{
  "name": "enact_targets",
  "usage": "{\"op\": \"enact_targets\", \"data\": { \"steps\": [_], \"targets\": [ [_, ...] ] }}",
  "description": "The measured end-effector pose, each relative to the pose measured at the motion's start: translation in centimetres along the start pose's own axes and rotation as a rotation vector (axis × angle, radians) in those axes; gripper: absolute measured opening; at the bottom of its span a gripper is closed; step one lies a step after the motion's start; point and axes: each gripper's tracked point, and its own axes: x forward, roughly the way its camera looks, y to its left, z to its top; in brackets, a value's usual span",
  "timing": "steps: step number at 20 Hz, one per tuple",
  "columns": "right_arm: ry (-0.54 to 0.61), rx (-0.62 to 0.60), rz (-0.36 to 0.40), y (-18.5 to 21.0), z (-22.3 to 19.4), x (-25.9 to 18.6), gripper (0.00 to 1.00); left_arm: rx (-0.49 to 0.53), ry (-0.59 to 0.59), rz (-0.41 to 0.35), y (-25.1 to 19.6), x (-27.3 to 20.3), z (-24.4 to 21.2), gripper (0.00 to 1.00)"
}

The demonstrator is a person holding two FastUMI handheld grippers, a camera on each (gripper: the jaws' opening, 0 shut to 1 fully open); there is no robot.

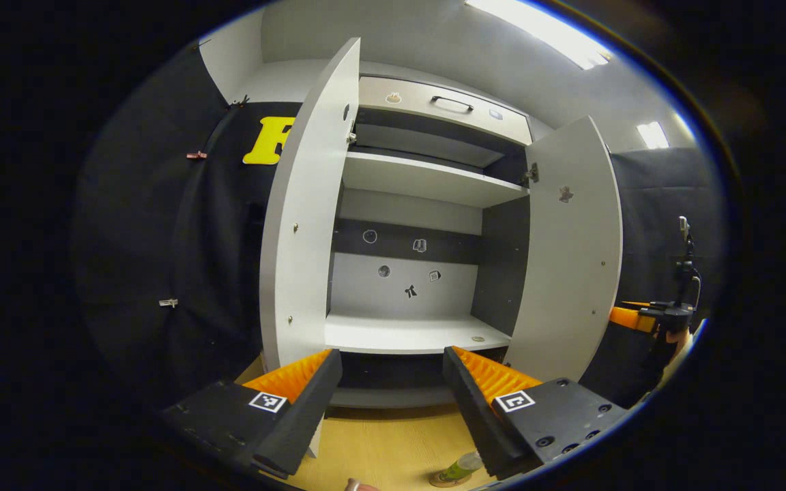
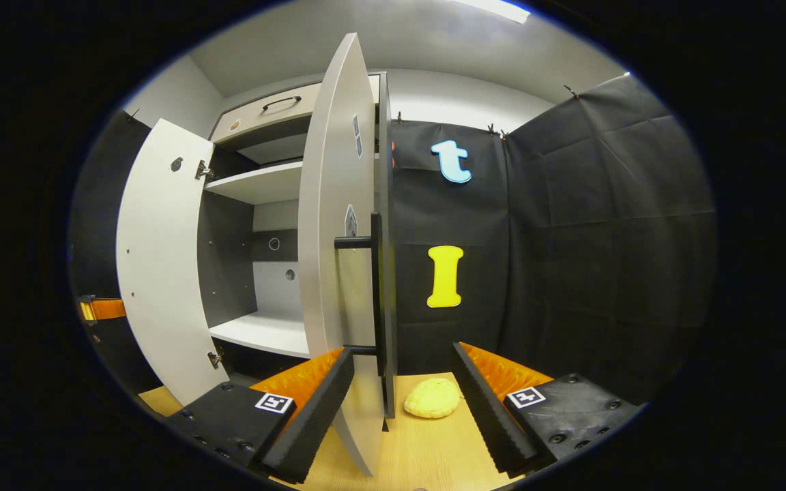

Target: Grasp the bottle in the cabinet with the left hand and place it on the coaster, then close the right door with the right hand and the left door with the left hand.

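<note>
Bottle [image 1: 462,468] sits on the coaster [image 1: 449,479] on the tabletop [image 1: 386,443], at the bottom edge of the left gripper view, just beside the right finger of the left tongs [image 1: 391,389]; bottle's top end is hidden behind that finger, so can't tell whether it's upright or tilted. Left tongs spread wide, nothing between them, pointed at the cabinet [image 1: 427,177]. Both doors open: left door [image 1: 308,211] swung out at the left of the opening, right door [image 1: 570,252] at the right. Lower shelf [image 1: 410,334] and upper shelf [image 1: 427,179] both in view, a few small stickers on the back panel. Drawer with a dark handle [image 1: 452,102] on top of the cabinet. Right tongs [image 2: 403,392] also spread wide and holding nothing, sitting just in front of the right door's outer edge [image 2: 338,259]; its dark bar handle [image 2: 374,293] lies between the fingers' line of sight, left finger close by the handle's lower end, contact unclear. A yellow lumpy object [image 2: 432,397] lies on the tabletop between the right tongs' fingers, farther back near the black cloth wall [image 2: 570,239]. Other gripper with the hand holding it visible at the far right edge of the left gripper view [image 1: 659,317].
</note>
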Motion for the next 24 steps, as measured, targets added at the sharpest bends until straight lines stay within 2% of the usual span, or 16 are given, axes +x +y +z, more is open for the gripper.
{"op": "enact_targets", "data": {
  "steps": [5, 9, 12, 18, 24],
  "targets": [
    [0.013, 0.04, 0.092, 4.7, -0.5, 0.7, 0.98, 0.028, 0.026, 0.023, 1.6, -0.3, -0.6, 0.95],
    [0.035, 0.044, 0.233, 11.2, -1.3, 3.1, 0.98, 0.048, 0.03, 0.068, 3.5, -1.6, -0.4, 0.95],
    [-0.006, 0.118, 0.33, 15.0, 0.4, 2.9, 0.98, 0.076, 0.022, 0.107, 5.0, -2.4, 0.4, 0.95],
    [0.019, 0.083, 0.33, 15.0, -0.9, 2.5, 0.98, 0.107, 0.01, 0.19, 8.4, -3.9, 1.0, 0.95],
    [0.038, 0.061, 0.312, 14.7, -1.8, 1.5, 0.98, 0.124, 0.028, 0.28, 13.4, -2.6, 0.7, 0.95]
  ]
}}
